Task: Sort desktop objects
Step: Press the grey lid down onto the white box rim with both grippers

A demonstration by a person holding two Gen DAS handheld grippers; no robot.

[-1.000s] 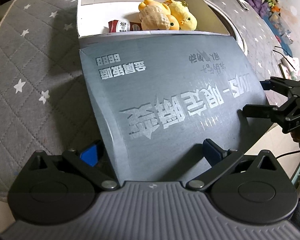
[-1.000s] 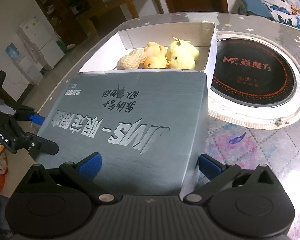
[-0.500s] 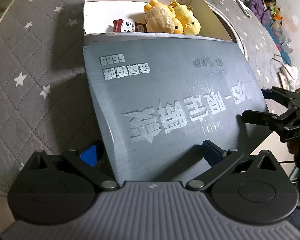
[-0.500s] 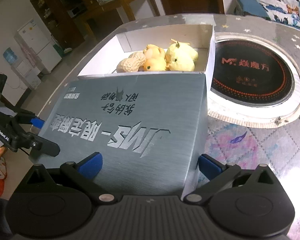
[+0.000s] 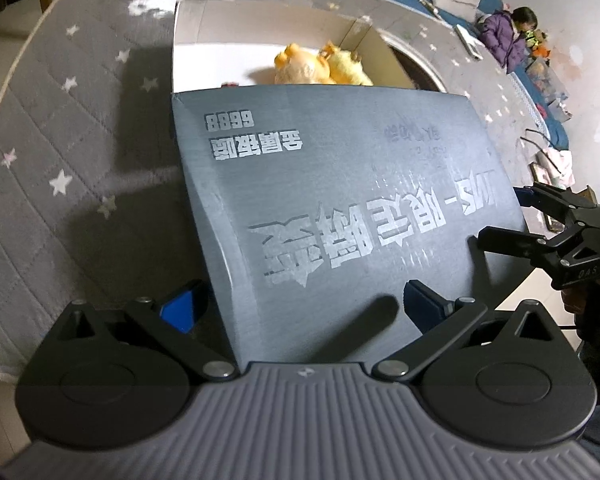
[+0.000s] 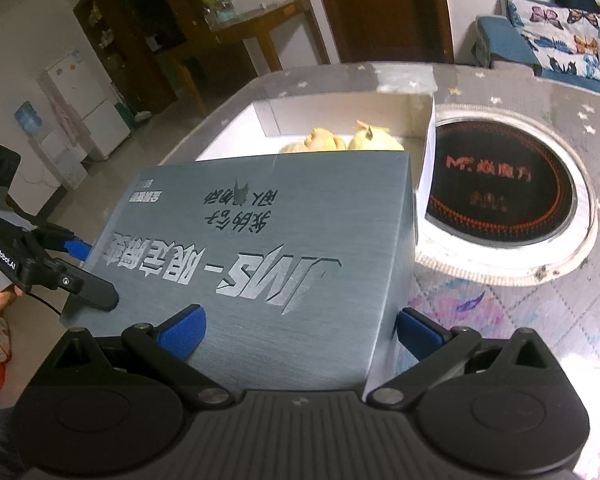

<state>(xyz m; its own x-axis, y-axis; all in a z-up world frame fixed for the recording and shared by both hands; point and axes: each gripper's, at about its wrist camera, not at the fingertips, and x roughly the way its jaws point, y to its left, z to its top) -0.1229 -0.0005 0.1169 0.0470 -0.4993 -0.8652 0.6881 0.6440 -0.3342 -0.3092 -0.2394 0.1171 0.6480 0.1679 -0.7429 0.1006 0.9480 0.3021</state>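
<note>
A grey box lid (image 5: 340,208) with silver lettering is tilted up over a white cardboard box (image 5: 204,60); it also shows in the right wrist view (image 6: 260,256). Yellow plush toys (image 5: 324,68) lie in the box, half hidden behind the lid's far edge, also seen from the right (image 6: 356,142). My left gripper (image 5: 300,308) straddles the lid's near left corner with its fingers spread wide, one over and one beside the lid. My right gripper (image 6: 300,328) straddles the near right corner the same way. Neither visibly pinches the lid.
The box stands on a round table with a grey star-pattern quilted cover (image 5: 60,160). A round inset cooktop (image 6: 500,200) lies right of the box. A child (image 5: 508,40) sits at the far right. A fridge (image 6: 88,104) and wooden table stand beyond.
The lid has swung up towards the box and hides more of the toys; the red packet is almost out of sight. Both grippers rose with it.
</note>
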